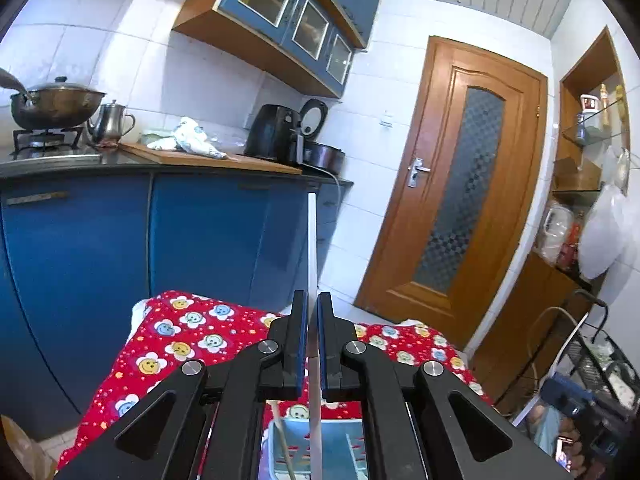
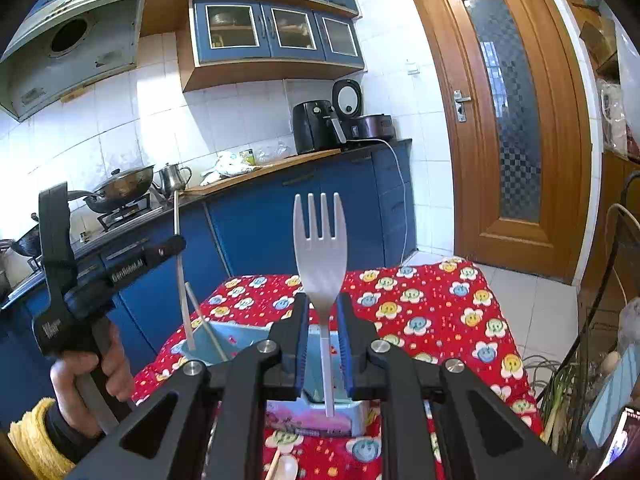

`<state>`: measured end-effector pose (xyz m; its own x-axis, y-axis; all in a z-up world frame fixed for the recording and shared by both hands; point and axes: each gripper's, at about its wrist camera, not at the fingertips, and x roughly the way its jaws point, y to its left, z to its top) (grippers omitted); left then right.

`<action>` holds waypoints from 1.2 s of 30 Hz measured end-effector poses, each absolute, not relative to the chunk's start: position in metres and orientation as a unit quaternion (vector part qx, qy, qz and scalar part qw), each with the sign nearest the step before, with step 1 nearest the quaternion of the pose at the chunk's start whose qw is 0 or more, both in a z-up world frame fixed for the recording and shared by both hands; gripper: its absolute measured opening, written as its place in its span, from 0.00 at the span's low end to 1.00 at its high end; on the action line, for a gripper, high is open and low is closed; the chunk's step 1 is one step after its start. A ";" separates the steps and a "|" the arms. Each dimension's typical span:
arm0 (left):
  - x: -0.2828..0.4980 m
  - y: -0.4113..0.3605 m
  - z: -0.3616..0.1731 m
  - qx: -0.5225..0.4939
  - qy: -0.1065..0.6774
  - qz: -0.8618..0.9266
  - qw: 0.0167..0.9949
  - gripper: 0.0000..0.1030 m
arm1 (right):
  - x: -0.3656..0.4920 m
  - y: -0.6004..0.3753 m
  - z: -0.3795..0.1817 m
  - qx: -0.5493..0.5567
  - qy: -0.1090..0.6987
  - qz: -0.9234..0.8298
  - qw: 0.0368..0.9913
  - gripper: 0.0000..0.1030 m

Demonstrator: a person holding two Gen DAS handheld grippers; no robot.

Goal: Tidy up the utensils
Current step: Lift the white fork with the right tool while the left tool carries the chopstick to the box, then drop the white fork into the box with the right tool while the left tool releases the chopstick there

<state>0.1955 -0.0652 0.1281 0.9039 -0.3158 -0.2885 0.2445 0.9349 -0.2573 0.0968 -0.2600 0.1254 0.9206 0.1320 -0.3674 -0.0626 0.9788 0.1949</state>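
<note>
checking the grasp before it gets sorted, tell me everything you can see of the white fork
The white fork looks like glossy plastic, with four tines and a narrow handle. It stands upright, tines up, clamped at the neck between the blue pads of the right hand-held gripper. Its handle end hangs above the light blue organizer box on the red flowered cloth.

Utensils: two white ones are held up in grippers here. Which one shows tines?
The fork in the right gripper shows four tines. The utensil in the left gripper appears only as a thin white strip, edge-on.
</note>
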 end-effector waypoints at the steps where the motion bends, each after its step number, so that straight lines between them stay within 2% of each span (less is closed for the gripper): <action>1: 0.198 -0.066 0.125 -0.108 0.167 -0.143 0.969 0.04 | 0.100 -0.260 0.125 0.088 0.192 0.048 0.976 0.15; 14: 0.200 -0.072 0.082 -0.086 0.188 -0.141 0.968 0.04 | 0.140 -0.256 0.087 0.069 0.241 0.018 0.968 0.15; 36: 0.200 -0.078 0.070 -0.076 0.203 -0.149 0.965 0.04 | 0.151 -0.253 0.066 0.071 0.278 0.017 0.958 0.16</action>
<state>0.2005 -0.0778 0.0703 0.8730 -0.3185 -0.3693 0.2569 0.9440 -0.2068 0.1515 -0.2533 0.0657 0.8448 0.0722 -0.5302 0.0063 0.9894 0.1448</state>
